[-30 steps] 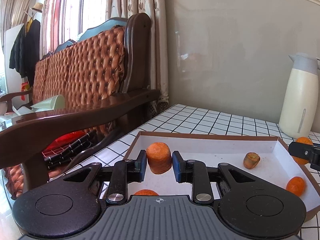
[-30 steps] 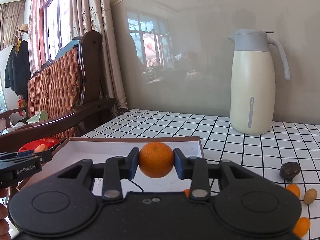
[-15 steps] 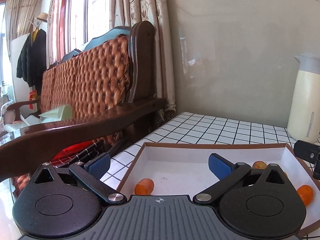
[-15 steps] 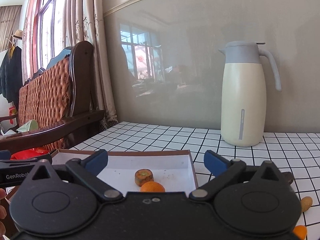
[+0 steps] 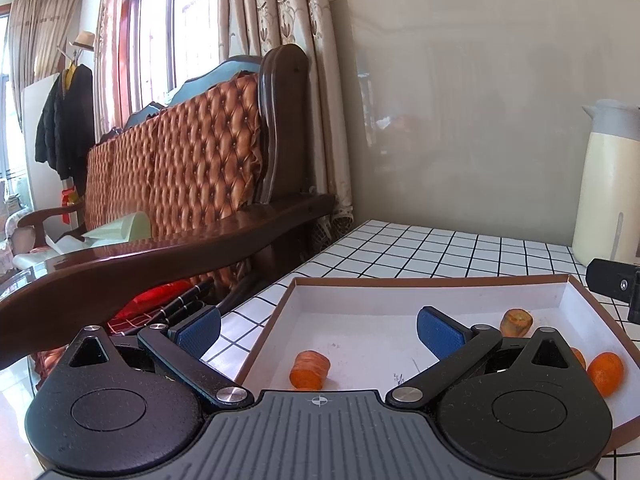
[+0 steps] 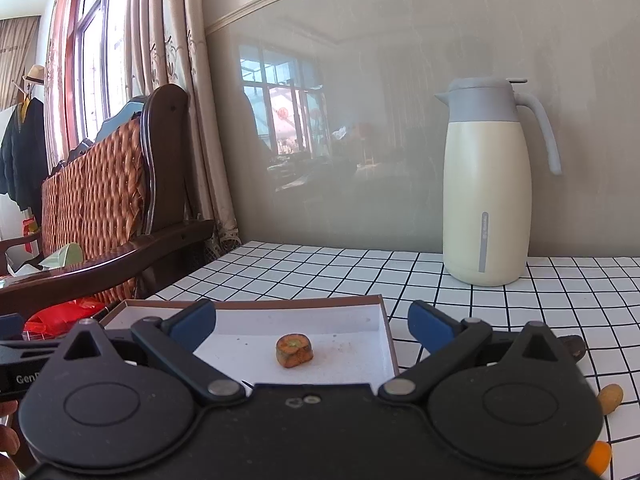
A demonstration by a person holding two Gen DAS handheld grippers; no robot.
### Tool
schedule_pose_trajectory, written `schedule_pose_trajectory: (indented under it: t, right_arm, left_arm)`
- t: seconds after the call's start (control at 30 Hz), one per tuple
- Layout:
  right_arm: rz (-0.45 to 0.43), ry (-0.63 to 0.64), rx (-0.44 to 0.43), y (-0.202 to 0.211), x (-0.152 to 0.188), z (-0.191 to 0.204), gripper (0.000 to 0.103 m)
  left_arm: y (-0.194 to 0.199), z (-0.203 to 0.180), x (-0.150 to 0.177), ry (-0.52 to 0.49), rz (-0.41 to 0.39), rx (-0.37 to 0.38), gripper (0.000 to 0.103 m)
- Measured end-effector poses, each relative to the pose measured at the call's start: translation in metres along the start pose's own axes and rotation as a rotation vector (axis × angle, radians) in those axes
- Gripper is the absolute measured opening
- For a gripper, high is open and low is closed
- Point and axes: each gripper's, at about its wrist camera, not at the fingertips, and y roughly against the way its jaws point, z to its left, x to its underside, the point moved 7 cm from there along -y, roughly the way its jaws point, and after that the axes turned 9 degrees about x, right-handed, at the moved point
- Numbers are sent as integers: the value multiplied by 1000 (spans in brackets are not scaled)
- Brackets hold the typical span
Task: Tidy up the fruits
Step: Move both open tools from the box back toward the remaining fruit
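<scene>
Hovering wide open over the white tray [image 6: 384, 322], right gripper [image 6: 312, 326] gripping nothing. Sitting alone between the blue pads [image 6: 194, 324], one carrot chunk [image 6: 293, 350]. Standing way back, cream thermos jug [image 6: 486, 184].

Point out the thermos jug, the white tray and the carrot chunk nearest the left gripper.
thermos jug [image 6: 484, 208], right wrist view, cream body.
white tray [image 5: 360, 332], left wrist view, bare floor.
carrot chunk [image 5: 310, 369], left wrist view, orange side.
</scene>
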Motion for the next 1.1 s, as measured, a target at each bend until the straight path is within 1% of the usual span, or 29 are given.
schedule_pose_trajectory:
  t: [0.3, 0.43, 0.57, 0.87, 1.1]
  right_arm:
    - [-12, 1, -7, 24, -6, -6, 97]
    - [-16, 20, -13, 41, -7, -11, 97]
    - [-19, 37, 1, 59, -6, -22, 97]
    - [-5, 54, 42, 94, 9, -60, 97]
    - [-14, 8, 104, 116, 22, -106, 97]
  left_arm:
    - [33, 0, -4, 14, -17, 7, 103]
    - [49, -7, -3, -9, -16, 17, 103]
    - [68, -17, -2, -29, -21, 35, 103]
    - [103, -54, 1, -57, -26, 116, 103]
    - [117, -104, 13, -105, -24, 213, 103]
